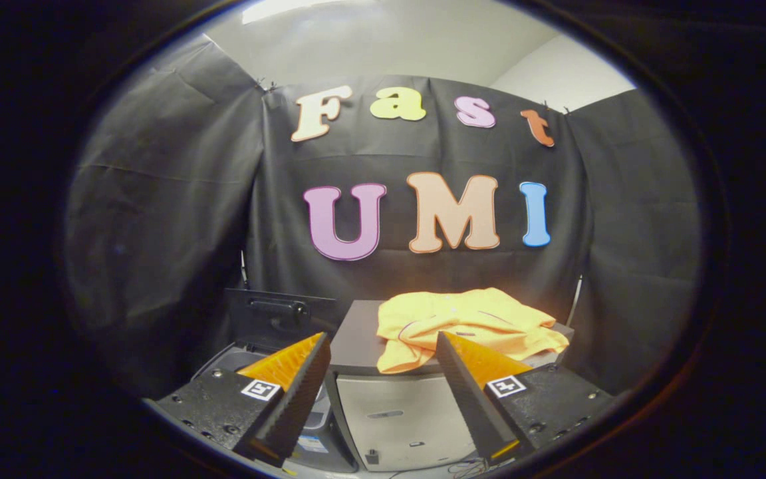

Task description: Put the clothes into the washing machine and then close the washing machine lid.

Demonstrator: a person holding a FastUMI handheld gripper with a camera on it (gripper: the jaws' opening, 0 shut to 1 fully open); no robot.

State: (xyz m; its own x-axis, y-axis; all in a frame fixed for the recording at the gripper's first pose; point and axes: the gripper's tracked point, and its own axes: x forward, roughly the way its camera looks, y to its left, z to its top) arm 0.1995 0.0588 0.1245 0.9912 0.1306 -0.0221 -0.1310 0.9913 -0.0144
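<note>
While the fingers stand spread and empty, the clothes wait ahead.

The gripper [383, 349] has its fingers wide apart, grasping and touching nothing. Just beyond them, slightly toward the right finger, a crumpled yellow-orange cloth garment [469, 326] lies on the flat grey top of a pale boxy cabinet [356, 339], its long axis running side to side across the fingers' line. Down behind the left finger sits the grey top-loading washing machine [230, 362], its dark lid [276, 319] standing raised. The garment is not yet picked up.
</note>
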